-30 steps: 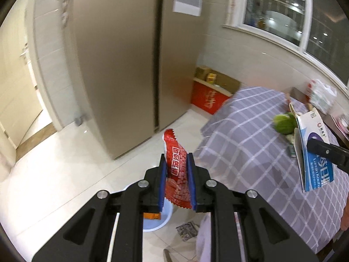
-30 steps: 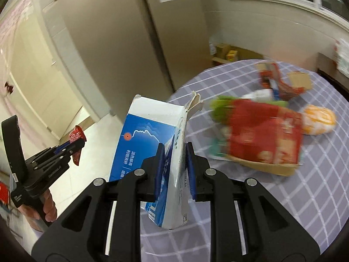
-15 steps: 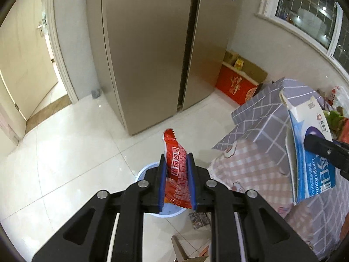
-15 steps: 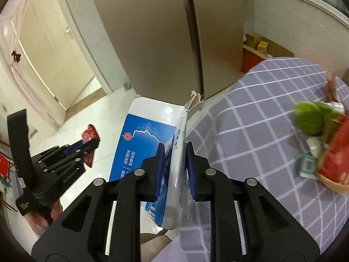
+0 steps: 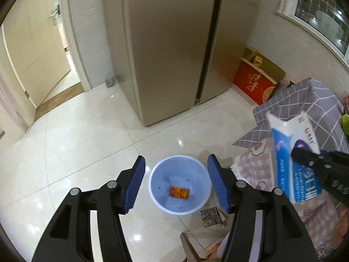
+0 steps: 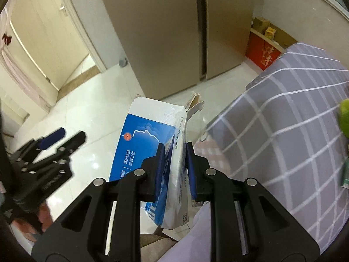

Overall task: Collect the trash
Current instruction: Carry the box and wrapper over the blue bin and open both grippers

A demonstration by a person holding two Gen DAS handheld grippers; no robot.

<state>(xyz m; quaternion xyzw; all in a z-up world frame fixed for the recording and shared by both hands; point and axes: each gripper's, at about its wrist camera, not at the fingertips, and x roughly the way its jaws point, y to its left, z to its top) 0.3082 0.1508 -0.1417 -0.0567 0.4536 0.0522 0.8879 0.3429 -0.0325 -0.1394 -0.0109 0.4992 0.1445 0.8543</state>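
My left gripper (image 5: pixel 176 182) is open and empty, right above a light blue trash bin (image 5: pixel 156 193) on the floor. An orange-red wrapper (image 5: pixel 179 192) lies in the bin's bottom. My right gripper (image 6: pixel 173 167) is shut on a torn blue and white carton (image 6: pixel 150 144), held upright in the air beside the table. The carton (image 5: pixel 292 152) and right gripper also show at the right of the left wrist view. The left gripper (image 6: pixel 63 138) shows at the left of the right wrist view.
A table with a grey checked cloth (image 6: pixel 283 120) stands at the right, with a green item (image 6: pixel 344 118) on it. A big beige fridge (image 5: pixel 170 43) stands behind the bin. A red box (image 5: pixel 254 83) sits by the wall. A paper scrap (image 5: pixel 212 216) lies beside the bin.
My left gripper opened and let the red wrapper go; it is gone from the jaws. Both grippers swung away from the table toward the floor and bin.
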